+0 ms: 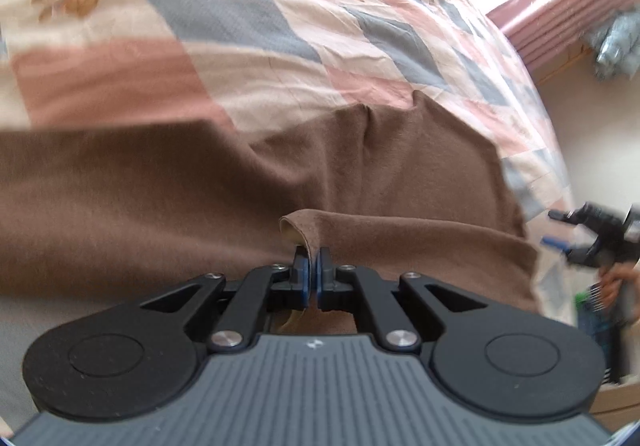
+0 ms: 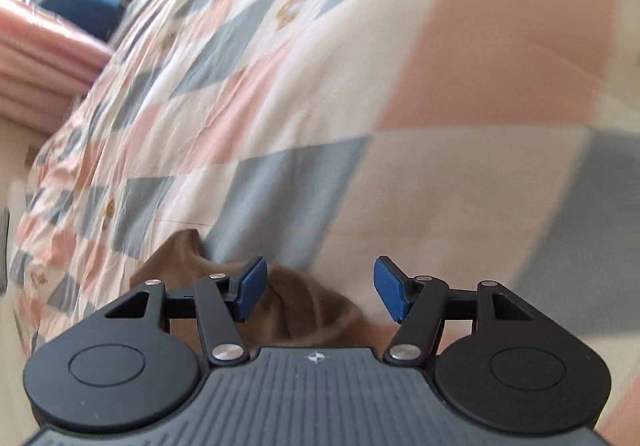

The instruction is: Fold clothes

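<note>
A: Quick one. The left gripper [image 1: 313, 270] has its blue pads pressed together on a folded edge of the plain brown knit garment [image 1: 160, 198], which lies spread on the pink, grey and cream patchwork bedspread [image 1: 248, 30].

B: Right gripper [image 2: 318, 288]?

A: Jaws wide apart, nothing between them, hovering over a bunched end of the same brown cloth and the bedspread. From the left wrist view it sits off to the far right past the garment edge, with a hand [image 1: 618, 282] on its handle.

B: Risks?

A: The pinch is thin, just a lip of fabric at the pad tips. A fast pull could slip it out, I'd say. Only one side is held too, so the free side may drag and the fold come out skewed.

B: Anything else?

A: There's a ridge of wrinkles [image 1: 368, 126] near the far edge of the garment. Fold over that and the crease gets trapped. Both views are motion-blurred, so the grippers look to be moving quick, which makes misalignment likelier. The right gripper might also grab bedspread along with cloth if it drops where it is now. Can't tell whether the left gripper holds one layer or two.
</note>
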`<state>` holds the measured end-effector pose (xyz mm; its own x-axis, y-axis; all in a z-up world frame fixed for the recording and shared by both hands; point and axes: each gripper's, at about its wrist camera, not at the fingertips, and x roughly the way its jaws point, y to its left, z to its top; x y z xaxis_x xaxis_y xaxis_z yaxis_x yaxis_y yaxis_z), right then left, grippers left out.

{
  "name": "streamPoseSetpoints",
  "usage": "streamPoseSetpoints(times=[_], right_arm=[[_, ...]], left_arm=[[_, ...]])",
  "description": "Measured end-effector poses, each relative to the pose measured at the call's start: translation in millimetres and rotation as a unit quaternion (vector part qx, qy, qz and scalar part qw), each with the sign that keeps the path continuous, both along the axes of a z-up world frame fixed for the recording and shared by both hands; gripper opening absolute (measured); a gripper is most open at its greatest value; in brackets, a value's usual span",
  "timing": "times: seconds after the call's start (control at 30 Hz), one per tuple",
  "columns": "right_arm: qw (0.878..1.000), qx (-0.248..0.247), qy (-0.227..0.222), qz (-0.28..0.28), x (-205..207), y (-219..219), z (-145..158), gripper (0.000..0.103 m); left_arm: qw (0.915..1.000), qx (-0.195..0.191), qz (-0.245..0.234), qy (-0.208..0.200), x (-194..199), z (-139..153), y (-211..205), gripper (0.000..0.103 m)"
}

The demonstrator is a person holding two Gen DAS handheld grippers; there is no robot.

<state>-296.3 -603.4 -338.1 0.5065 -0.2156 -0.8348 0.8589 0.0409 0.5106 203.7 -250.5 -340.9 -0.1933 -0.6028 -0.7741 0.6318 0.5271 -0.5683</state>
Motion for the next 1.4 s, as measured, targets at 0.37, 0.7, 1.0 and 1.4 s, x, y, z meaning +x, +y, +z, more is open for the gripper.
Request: streamPoseSetpoints(times=[0.37, 0.7, 1.0, 1.4], right_arm=[[0.994, 0.026, -0.039, -0.102, -48.8, 74.3, -25.4, 0.065], [0.999, -0.024, -0.021, -0.002, -1.1, 63.0, -19.5, 0.065], [1.000, -0.010, -0.014, 0.010, 22.0, 25.0, -32.2, 0.033], [0.973, -0.118, 0.116, 0.162, 86.0, 47.3, -19.3, 0.033]], left_arm=[[0.9982, -0.015, 0.018, 0.056, 1.4, -5.2, -13.9, 0.000], [0.9867, 0.033, 0.116, 0.109, -22.7, -8.0, 81.7, 0.001], [0.9919, 0.014, 0.100, 0.078, -39.1, 3.1, 93.2, 0.001], [0.9862, 0.043, 0.127, 0.097, -49.0, -25.3, 109.8, 0.009]])
